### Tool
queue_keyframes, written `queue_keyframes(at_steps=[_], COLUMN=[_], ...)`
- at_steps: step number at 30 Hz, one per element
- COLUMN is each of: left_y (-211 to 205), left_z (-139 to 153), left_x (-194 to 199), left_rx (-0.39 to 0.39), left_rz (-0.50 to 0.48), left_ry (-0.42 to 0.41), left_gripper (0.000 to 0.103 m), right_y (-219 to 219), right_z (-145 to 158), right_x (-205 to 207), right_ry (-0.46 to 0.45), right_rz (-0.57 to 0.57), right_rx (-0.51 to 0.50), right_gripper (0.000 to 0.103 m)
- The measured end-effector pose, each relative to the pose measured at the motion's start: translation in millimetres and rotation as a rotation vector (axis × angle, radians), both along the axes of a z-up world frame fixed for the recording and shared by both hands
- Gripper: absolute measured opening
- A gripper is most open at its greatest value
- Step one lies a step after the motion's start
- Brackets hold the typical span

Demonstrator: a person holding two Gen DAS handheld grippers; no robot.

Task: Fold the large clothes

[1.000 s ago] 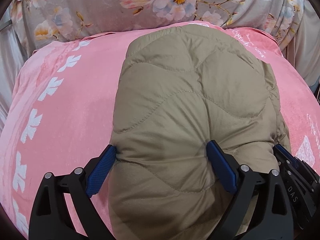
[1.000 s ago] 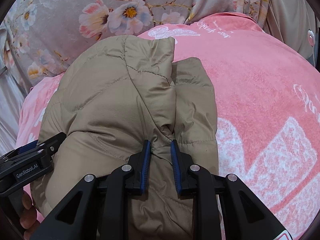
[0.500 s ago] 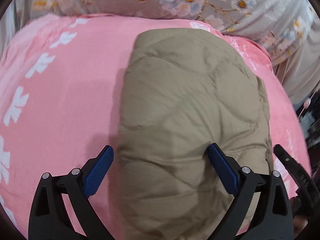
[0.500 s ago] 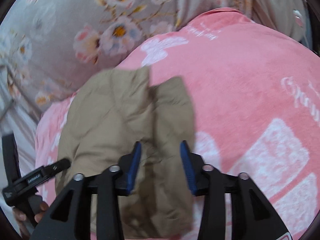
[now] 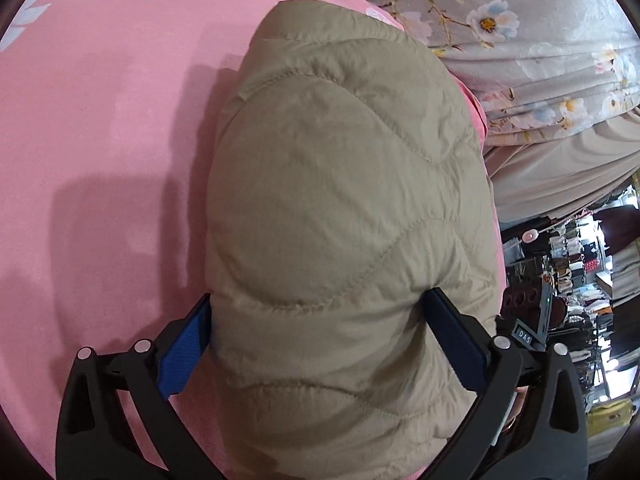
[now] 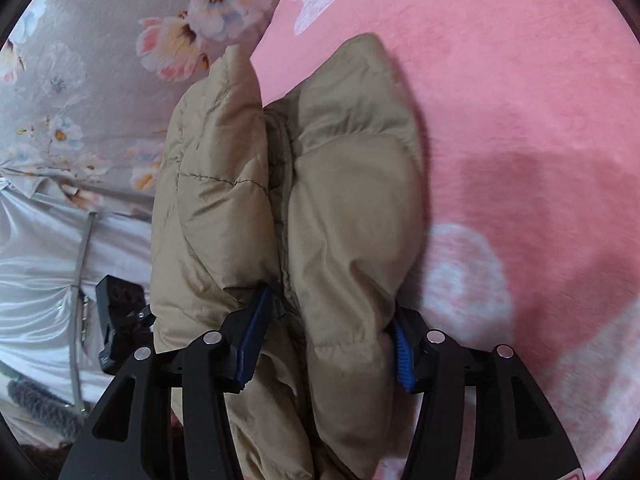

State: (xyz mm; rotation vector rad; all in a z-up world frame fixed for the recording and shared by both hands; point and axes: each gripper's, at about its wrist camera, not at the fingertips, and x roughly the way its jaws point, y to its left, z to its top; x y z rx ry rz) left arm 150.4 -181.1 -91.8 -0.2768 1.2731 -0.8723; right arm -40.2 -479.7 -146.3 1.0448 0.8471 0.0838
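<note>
One floral curtain (image 5: 540,40) beside jacket (image 5: 340,220)

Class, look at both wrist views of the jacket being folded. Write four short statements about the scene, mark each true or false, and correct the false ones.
1. The padded jacket is tan. True.
2. It lies on a pink blanket. True.
3. The left gripper points at bare blanket, with no jacket between its fingers. False: a thick bundle of jacket fills the wide gap.
4. The right gripper is clamped tight with its pads nearly touching. False: its jaws have just been opening, with jacket between them.
</note>
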Motion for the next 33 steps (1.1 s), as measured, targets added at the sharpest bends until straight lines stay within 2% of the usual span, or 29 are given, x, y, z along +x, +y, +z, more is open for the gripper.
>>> queue_keyframes(at_steps=[3,8,10,12,13,15,19,24,27,33], left_y=[-3.9,-9.5,-11.0,-10.8,-10.9,-10.2,-4.3,10.7,18.4,44.1], left_z=[-0.7,-5.5,-5.4,-1.8,1.2,8.2,31.2,63.5,86.7,123.7], left_x=[5.3,15.5,15.8,15.4,14.4,14.2,16.7,22.4,32.0,64.0], left_rx=[-0.009,-0.031,-0.028,-0.024,-0.022,-0.02,-0.059,-0.127,-0.159,-0.177], left_rz=[-0.024,-0.049,-0.061,-0.068,-0.069,-0.071,-0.069,-0.076,-0.077,-0.039], left_ry=[0.002,0.004,-0.009,-0.033,-0.051,-0.082,-0.159,-0.258,-0.326,-0.475], left_gripper=[0.098,0.098,0.098,0.098,0.096,0.09,0.08,0.079,0.079,0.079], right_y=[-0.1,4.4,5.3,7.1,8.6,14.6,26.7,42.2,54.2,70.6], right_z=[-4.4,-2.8,-3.2,-5.7,-5.1,4.9,31.1,75.6,106.0,137.3], right_x=[13.8,31.5,35.1,38.2,37.8,36.9,39.1,46.6,60.9,108.3], right_ry=[-0.023,-0.053,-0.067,-0.099,-0.11,-0.131,-0.172,-0.28,-0.334,-0.413], right_rz=[0.031,0.05,0.048,0.043,0.037,0.03,0.01,-0.015,-0.024,-0.02], right_rx=[0.049,0.037,0.035,0.064,0.065,0.016,-0.074,-0.19,-0.296,-0.361], right_gripper=[0.054,0.053,0.047,0.029,0.026,0.018,0.015,0.014,0.014,0.014])
